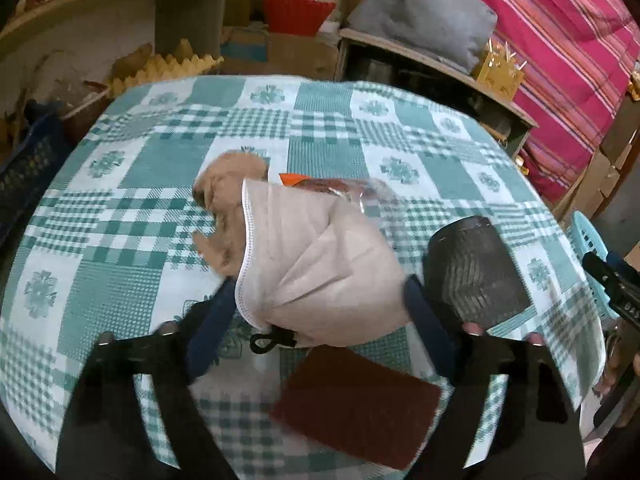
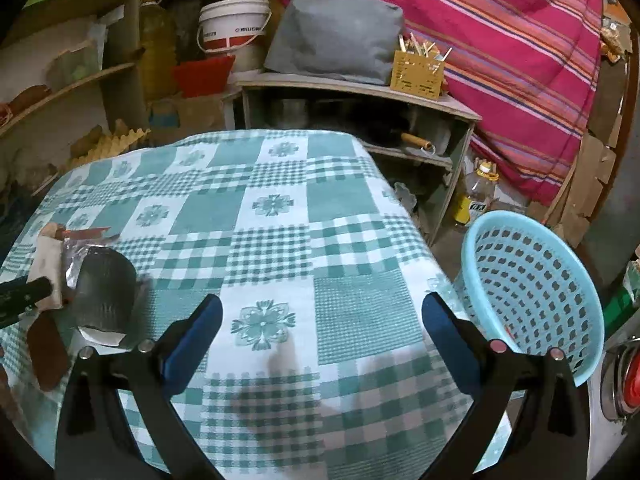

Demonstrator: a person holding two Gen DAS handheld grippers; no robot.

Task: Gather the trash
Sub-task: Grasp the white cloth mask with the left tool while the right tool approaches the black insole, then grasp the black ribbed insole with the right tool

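In the left wrist view a white face mask (image 1: 312, 268) hangs between the blue pads of my left gripper (image 1: 320, 320), lifted above the checked tablecloth (image 1: 160, 184). Behind it lie a crumpled tan paper wad (image 1: 224, 200) and a clear wrapper with orange and red print (image 1: 340, 188). A dark ribbed cup (image 1: 476, 268) lies on its side to the right; it also shows in the right wrist view (image 2: 104, 288). A brown scouring pad (image 1: 356, 404) lies below the mask. My right gripper (image 2: 320, 332) is open and empty over the cloth. A light blue perforated basket (image 2: 532, 296) stands at the table's right edge.
A low wooden shelf (image 2: 360, 88) with a grey cushion (image 2: 332, 28) and a yellow holder (image 2: 418, 74) stands behind the table. A striped pink blanket (image 2: 500, 52) hangs at right. A white bucket (image 2: 232, 26), red tub and bottles crowd the back left.
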